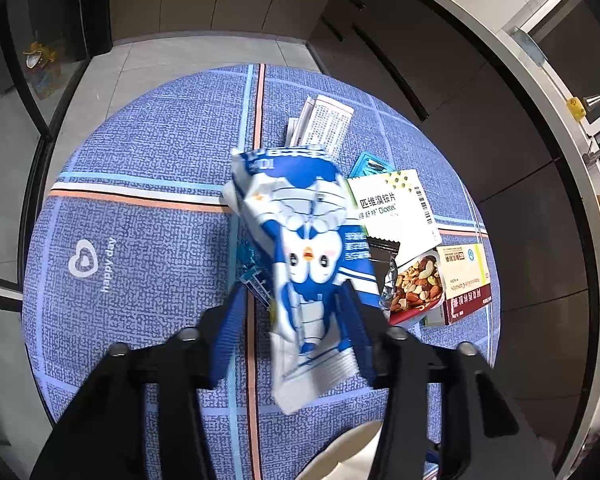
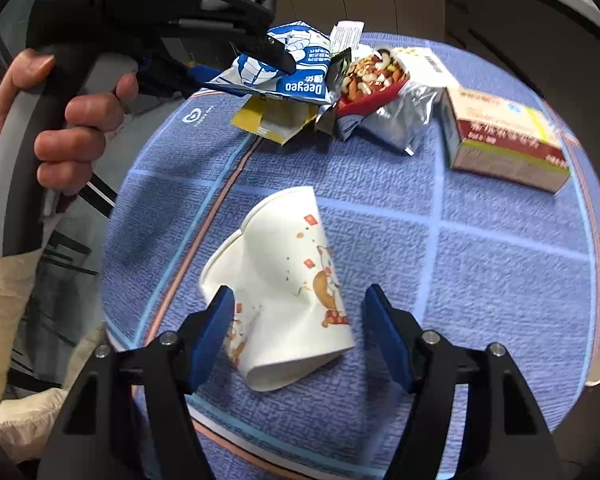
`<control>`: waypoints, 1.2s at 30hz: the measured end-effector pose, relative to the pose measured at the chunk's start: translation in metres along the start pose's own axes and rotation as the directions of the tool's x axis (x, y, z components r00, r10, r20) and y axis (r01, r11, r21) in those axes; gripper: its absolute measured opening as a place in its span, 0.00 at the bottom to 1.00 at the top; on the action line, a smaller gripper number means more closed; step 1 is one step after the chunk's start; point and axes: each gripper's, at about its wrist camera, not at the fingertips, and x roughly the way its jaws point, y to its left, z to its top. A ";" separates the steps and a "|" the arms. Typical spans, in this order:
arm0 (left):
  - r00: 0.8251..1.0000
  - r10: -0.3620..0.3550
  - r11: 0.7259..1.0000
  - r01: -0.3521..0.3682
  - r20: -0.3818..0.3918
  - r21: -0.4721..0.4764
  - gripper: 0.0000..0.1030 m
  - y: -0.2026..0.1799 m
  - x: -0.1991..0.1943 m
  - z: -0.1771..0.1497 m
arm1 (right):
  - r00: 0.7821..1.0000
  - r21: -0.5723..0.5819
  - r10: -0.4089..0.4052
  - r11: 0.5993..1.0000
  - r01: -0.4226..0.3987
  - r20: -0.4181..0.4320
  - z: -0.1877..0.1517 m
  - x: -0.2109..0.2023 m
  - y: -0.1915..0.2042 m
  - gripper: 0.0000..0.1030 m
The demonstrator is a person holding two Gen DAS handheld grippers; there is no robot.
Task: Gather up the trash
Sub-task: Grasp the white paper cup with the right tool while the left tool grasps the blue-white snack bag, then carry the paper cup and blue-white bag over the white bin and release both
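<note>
While the left gripper (image 1: 296,300) pinched the blue-and-white snack wrapper (image 1: 304,248), the right gripper (image 2: 298,312) stood spread around the crushed white paper cup (image 2: 284,284).

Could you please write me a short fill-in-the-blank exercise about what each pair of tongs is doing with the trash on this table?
1. The left tongs straddle a blue and white ____ wrapper.
2. The crumpled paper cup lies on its ____ between the open right tongs.
3. The tablecloth is mainly ____ in colour.
4. The opened nut packet lies beside a ____ box.

Missing words: penguin; side; blue; cardboard
</note>
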 end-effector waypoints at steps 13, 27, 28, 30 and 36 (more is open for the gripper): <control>0.996 0.004 0.996 -0.012 0.091 0.087 0.07 -0.013 -0.058 -0.030 | 0.993 0.023 0.000 1.000 -0.003 0.121 -0.008 -0.057 -0.004 0.44; 0.971 -0.213 0.915 0.158 0.112 0.371 0.07 -0.141 -0.120 -0.059 | 0.913 0.218 -0.257 0.957 0.194 0.315 -0.025 -0.168 -0.094 0.44; 0.969 -0.230 0.902 0.176 0.092 0.395 0.07 -0.158 -0.111 -0.060 | 0.907 0.242 -0.285 0.946 0.214 0.310 -0.030 -0.172 -0.106 0.44; 0.966 -0.254 0.873 0.212 0.039 0.440 0.07 -0.197 -0.086 -0.065 | 0.890 0.313 -0.357 0.912 0.266 0.284 -0.047 -0.182 -0.143 0.44; 0.957 -0.266 0.809 0.287 -0.115 0.514 0.07 -0.299 0.015 -0.072 | 0.862 0.441 -0.468 0.826 0.350 0.192 -0.091 -0.177 -0.239 0.44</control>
